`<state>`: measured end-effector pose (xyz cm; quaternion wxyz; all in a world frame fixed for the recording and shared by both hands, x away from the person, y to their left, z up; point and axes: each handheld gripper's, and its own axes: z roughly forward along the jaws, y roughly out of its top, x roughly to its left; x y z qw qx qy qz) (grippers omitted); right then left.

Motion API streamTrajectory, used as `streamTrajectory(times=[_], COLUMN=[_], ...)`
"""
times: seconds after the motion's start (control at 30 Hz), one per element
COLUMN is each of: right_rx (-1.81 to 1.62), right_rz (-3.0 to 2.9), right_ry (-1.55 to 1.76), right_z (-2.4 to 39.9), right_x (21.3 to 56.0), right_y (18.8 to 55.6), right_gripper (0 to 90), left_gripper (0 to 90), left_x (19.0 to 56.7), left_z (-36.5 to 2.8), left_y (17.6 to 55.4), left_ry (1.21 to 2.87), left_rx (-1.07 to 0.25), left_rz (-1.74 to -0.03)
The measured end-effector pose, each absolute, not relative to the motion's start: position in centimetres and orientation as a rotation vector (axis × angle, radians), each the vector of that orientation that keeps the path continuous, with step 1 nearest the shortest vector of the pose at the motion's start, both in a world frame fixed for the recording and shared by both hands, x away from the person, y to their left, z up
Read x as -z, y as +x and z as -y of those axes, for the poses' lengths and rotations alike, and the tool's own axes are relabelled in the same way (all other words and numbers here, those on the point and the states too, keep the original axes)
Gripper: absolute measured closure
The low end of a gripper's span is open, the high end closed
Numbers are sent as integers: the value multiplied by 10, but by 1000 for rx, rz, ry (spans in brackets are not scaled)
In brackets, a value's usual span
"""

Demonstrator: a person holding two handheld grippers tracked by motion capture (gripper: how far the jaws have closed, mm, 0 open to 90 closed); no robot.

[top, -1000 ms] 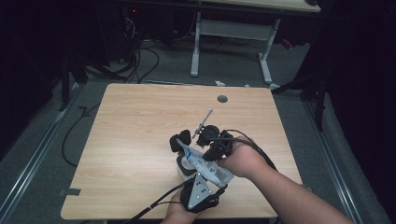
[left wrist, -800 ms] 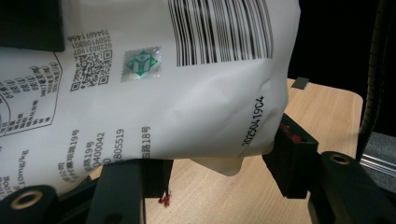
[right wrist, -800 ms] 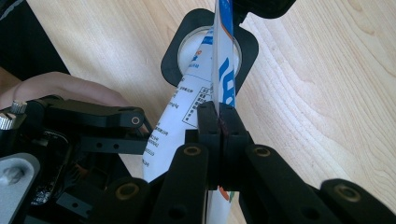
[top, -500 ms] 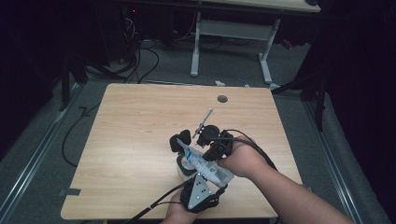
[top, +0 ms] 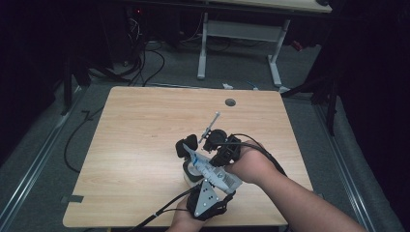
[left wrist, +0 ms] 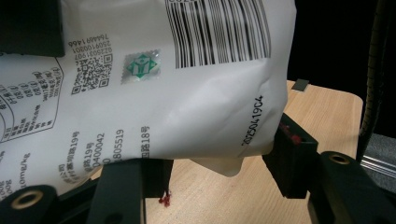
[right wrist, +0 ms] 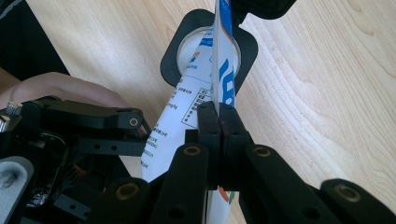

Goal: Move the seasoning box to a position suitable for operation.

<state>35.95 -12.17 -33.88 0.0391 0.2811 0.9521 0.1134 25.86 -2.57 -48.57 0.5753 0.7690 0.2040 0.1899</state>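
Observation:
A white and blue printed pouch [top: 212, 170] hangs tilted over the table's near middle. My right gripper [top: 211, 162] is shut on the pouch's thin edge [right wrist: 223, 70], its pads pressed together around it [right wrist: 219, 112]. My left gripper [top: 197, 175] comes up from the near edge and holds the pouch's wide body [left wrist: 154, 84] between its jaws [left wrist: 219, 163]. Below the pouch's far end stands a round white cup in a black square holder [right wrist: 170, 60], partly hidden by the pouch.
The wooden table [top: 145, 145] has a cable hole [top: 230, 102] near its far edge. A thin grey rod [top: 210, 125] sticks out beside the right gripper. Cables trail off the near edge. Desk legs and cords stand on the floor beyond.

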Motion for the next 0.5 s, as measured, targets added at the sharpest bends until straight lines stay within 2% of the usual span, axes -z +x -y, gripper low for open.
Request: streamTrajectory(times=[0.5], right_rx=[-350], right_rz=[-2917], right_ry=[859], right_z=[121], right_x=[338], right_y=[360], right_gripper=[897], left_gripper=[480], left_x=[485], left_z=[25], left_y=[259], left_ry=[1798], left_rx=[-446], left_rz=[-477])
